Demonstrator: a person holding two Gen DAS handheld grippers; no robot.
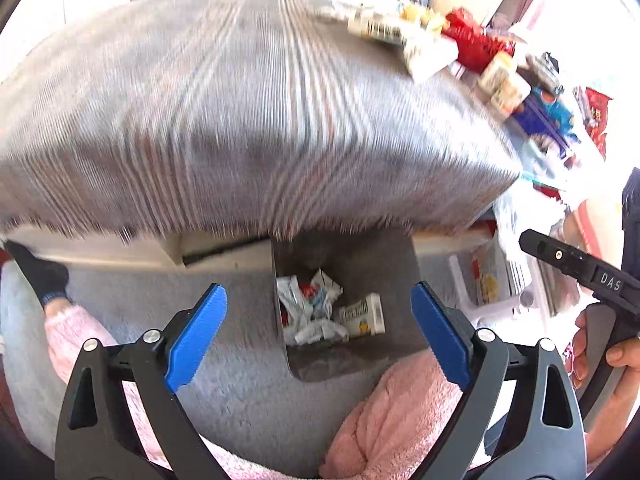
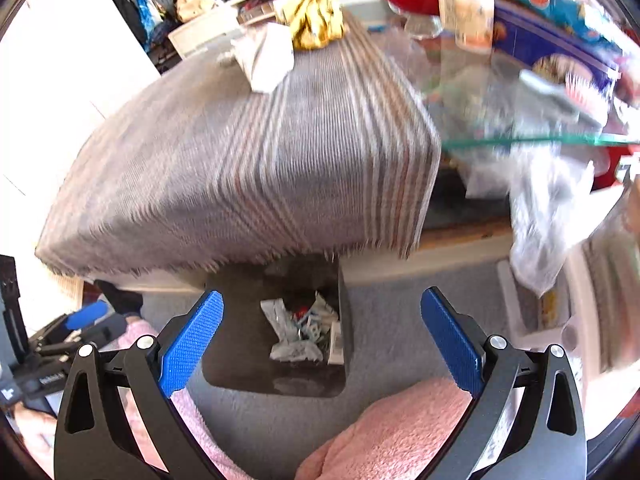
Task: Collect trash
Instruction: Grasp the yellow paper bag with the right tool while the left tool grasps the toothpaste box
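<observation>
- Grey striped cloth (image 1: 248,112) covers the table, the largest surface in both views; the remaining trash lies along its far right edge, up and away from both tools.
- Dark bin (image 1: 348,344) stands on the carpet below the table's near edge, between the person's knees; it already contains crumpled wrappers (image 1: 308,308) and a small carton (image 1: 362,314).
- White crumpled paper (image 2: 266,58) and a gold foil wrapper (image 2: 316,18) rest on the cloth; motion blur prevents reading a long axis, though the paper probably lies across the approach line.
- Right gripper (image 2: 322,344): jaws released, spread wide, nothing between the pads; judged the nearer tool to those items.
- Left gripper (image 1: 320,338): jaws released, spread wide, empty, hovering over the bin; the cartons (image 1: 384,30) lie up and to its right.
</observation>
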